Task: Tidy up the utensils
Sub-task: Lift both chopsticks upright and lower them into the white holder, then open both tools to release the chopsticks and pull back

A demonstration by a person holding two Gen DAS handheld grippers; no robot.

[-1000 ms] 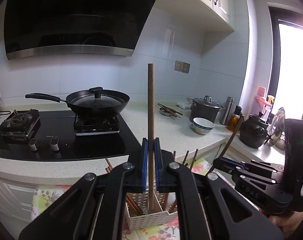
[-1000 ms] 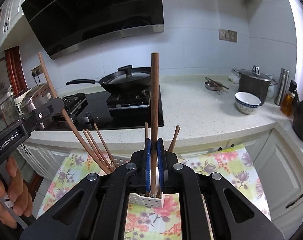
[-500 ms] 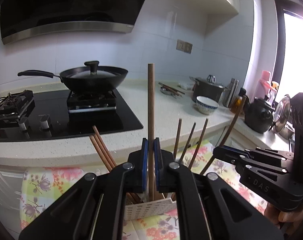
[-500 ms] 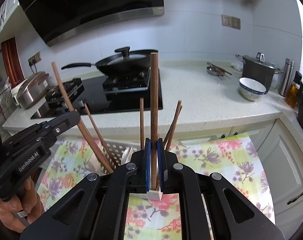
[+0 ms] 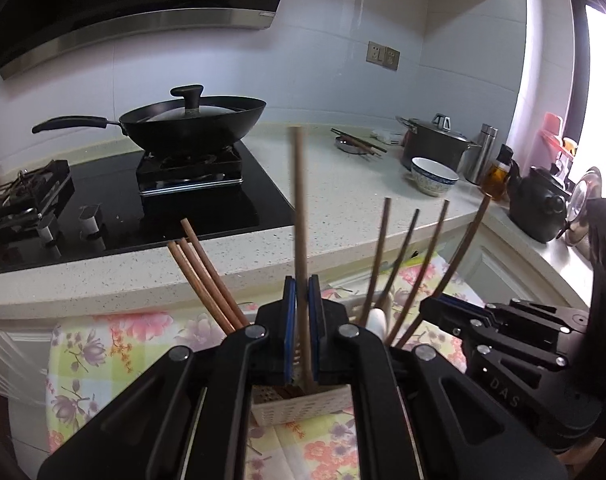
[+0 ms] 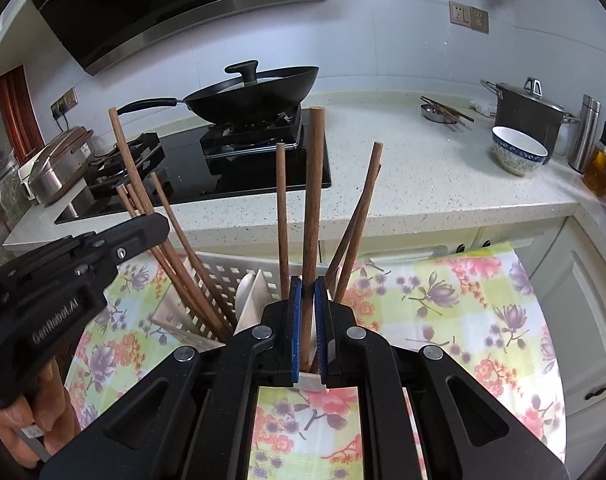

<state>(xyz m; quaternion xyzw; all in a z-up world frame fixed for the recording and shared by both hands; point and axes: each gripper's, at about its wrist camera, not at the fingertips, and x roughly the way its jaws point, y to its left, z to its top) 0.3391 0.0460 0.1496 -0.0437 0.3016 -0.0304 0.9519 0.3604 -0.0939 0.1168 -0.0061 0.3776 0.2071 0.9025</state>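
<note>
left hand-held gripper (image 5: 301, 300) clamped on a blurry chopstick (image 5: 301, 216), tip down in the white utensil basket (image 5: 303, 406) | right hand-held gripper (image 6: 308, 300) pinching another chopstick (image 6: 313, 200) upright over the same basket, probably touching its near wall | more chopsticks (image 6: 175, 256) leaning inside | flowery cloth (image 6: 443, 304) under it, near the desk (image 6: 423, 184)

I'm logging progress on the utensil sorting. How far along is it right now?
Mostly done, it seems: several chopsticks already stand in the white basket. In hand: the left gripper and right gripper each pinch one upright chopstick over the basket, lower ends inside but not released. Left: letting both go, and perhaps the chopsticks on the small dish on the counter.
</note>
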